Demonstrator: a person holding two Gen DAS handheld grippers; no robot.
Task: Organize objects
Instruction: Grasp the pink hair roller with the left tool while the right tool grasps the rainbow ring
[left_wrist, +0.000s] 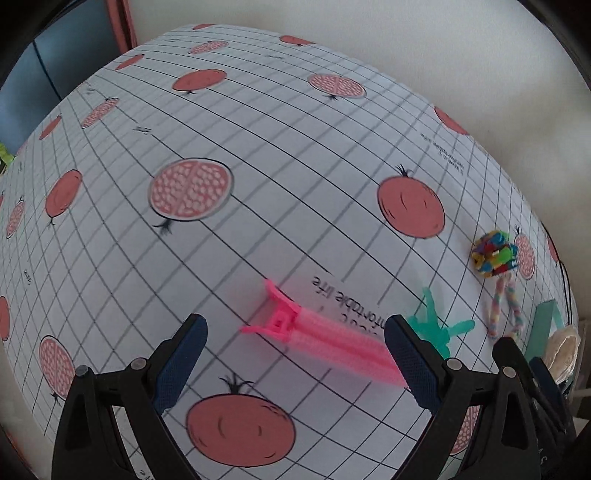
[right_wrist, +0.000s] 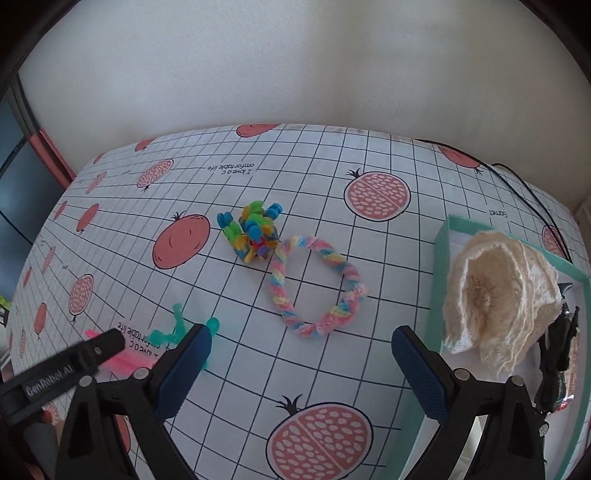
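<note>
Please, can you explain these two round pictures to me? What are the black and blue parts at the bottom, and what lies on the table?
The black parts with blue pads are two-finger grippers, one held in each of a person's hands. Each picture comes from a fisheye camera on one gripper. The left gripper is open over a pink hair clip. The right gripper is open and holds nothing. On the pomegranate-print tablecloth lie a green hair clip, a pastel braided loop and a multicoloured scrunchie. A cream crocheted piece lies in the teal box.

On the table lie one pink clip (left_wrist: 295, 328), one green clip (left_wrist: 436, 325), one bead ball (right_wrist: 255, 230), one twisted ring (right_wrist: 317, 288), one box (right_wrist: 439, 258) and one cream cloth (right_wrist: 495, 291).
</note>
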